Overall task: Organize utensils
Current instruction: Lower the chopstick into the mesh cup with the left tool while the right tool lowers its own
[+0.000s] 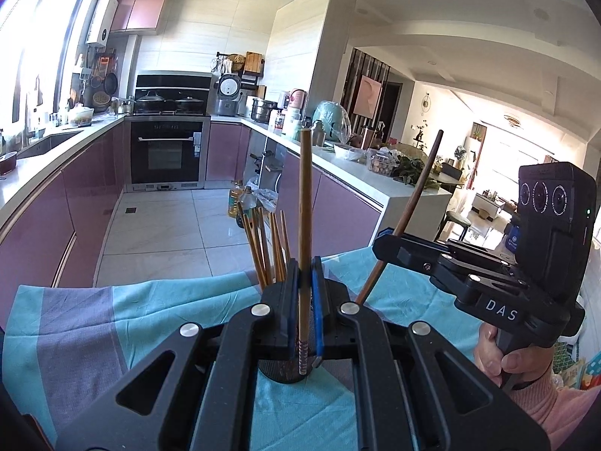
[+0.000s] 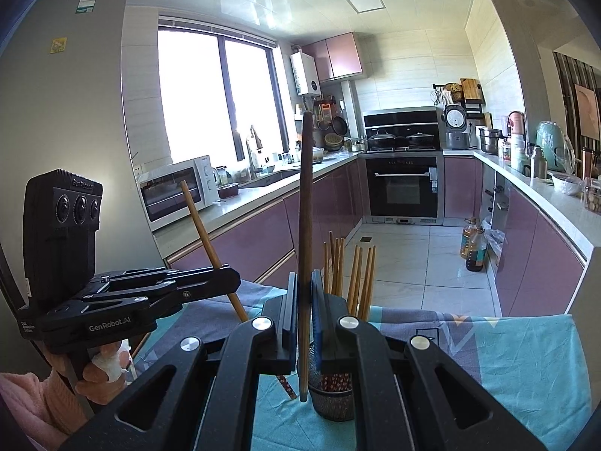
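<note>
Left gripper [image 1: 305, 293] fingers clamp light chopstick [image 1: 305, 203] upright, tip just above mesh holder [image 2: 330, 394]. Right gripper [image 2: 305, 312] fingers clamp dark chopstick [image 2: 306, 225] upright, beside holder on worktop.

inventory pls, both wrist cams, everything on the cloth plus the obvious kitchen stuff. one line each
light chopstick: 1, tan wood, upright, clamped in left gripper
dark chopstick: 1, dark brown, upright, clamped in right gripper
chopsticks in holder: several, tan, standing behind the grippers
mesh holder: 1, dark, on the cloth
cloth: 1, teal and grey, covers the work surface
oven: 1, black, built in at far wall
microwave: 1, white, on window-side counter
oil bottles: 2, amber, on floor
left gripper: 1, black, shut
right gripper: 1, black, shut
hands: 2, on the handles, pink sleeves
</note>
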Tool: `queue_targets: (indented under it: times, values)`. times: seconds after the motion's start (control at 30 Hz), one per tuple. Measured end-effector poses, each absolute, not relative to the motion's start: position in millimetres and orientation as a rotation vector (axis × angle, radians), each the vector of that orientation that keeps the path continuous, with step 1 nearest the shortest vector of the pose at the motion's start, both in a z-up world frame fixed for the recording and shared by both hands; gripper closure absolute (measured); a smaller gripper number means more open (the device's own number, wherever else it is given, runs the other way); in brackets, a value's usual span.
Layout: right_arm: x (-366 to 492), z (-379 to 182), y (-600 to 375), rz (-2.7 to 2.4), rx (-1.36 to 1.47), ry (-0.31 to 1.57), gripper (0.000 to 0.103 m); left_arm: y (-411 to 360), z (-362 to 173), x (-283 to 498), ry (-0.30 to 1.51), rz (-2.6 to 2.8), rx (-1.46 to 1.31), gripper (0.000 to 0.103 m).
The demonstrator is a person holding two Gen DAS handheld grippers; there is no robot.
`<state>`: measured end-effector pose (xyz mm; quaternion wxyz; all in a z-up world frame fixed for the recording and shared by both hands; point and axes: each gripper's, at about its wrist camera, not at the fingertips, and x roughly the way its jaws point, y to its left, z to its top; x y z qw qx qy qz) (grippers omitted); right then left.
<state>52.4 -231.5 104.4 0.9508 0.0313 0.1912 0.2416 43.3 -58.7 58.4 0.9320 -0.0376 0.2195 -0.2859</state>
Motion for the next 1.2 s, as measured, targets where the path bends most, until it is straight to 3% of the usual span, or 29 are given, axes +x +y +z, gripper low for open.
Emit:
queue_targets:
  times: [1.2]
  values:
    - [78.3,100.3,-216.2,0.435,0.068,0.41,0.097,-70.2,71.6,44.2,0.462,-0.557,-0.05,0.096]
